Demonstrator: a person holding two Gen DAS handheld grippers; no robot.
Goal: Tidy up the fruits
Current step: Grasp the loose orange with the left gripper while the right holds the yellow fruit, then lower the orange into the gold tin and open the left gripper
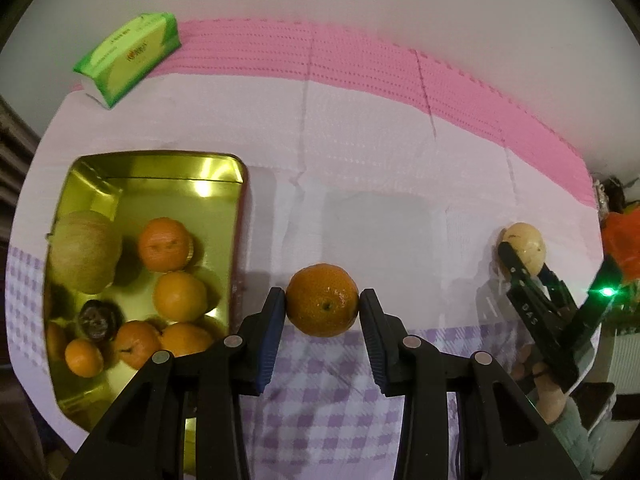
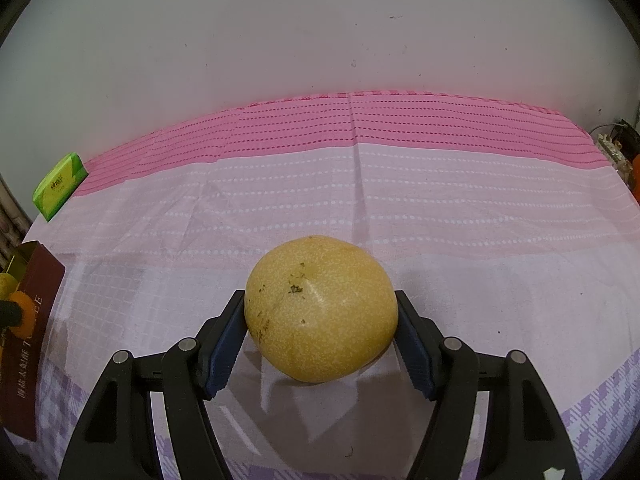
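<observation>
In the left wrist view my left gripper is shut on an orange mandarin, held just right of a gold tin tray. The tray holds a large pale apple, several mandarins and a dark fruit. Far right, my right gripper grips a yellow pear. In the right wrist view my right gripper is shut on the yellow speckled pear, which rests on or just above the cloth. The tray's dark red side shows at far left.
A green tissue pack lies at the back left; it also shows in the right wrist view. The table has a pink and lilac checked cloth against a white wall. Orange clutter sits past the right edge.
</observation>
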